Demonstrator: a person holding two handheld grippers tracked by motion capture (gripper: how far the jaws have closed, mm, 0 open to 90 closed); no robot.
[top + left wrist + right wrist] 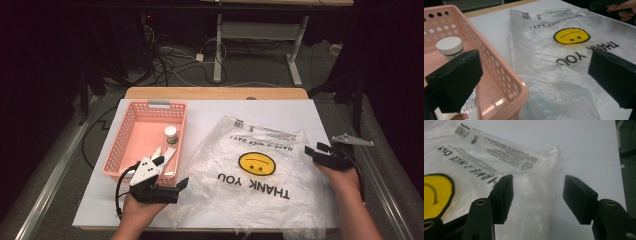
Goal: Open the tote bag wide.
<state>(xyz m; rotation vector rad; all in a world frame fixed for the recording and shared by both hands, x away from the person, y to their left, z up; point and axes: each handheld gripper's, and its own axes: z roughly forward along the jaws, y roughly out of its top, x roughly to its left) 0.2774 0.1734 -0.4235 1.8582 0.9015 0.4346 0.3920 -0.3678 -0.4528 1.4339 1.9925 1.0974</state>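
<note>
The clear plastic bag [255, 165] lies flat on the white counter [300, 112], between the two tongs; the left tongs [172, 185] sit at its near left edge, jaws spread wide with nothing between them; the right tongs [315, 150] hover at its right edge, jaws apart and holding nothing. In the right gripper view the bag's printed edge [529, 177] lies just beyond the right tongs [537, 195], untouched; the left gripper view shows the left tongs [534, 75] straddling the pink basket's [506, 80] corner and the bag [564, 62]. The high view shows the whole basket [122, 145] just left of the bag, a small white-capped bottle [171, 134] standing inside; one bag, one basket, one bottle, two tongs.
</note>
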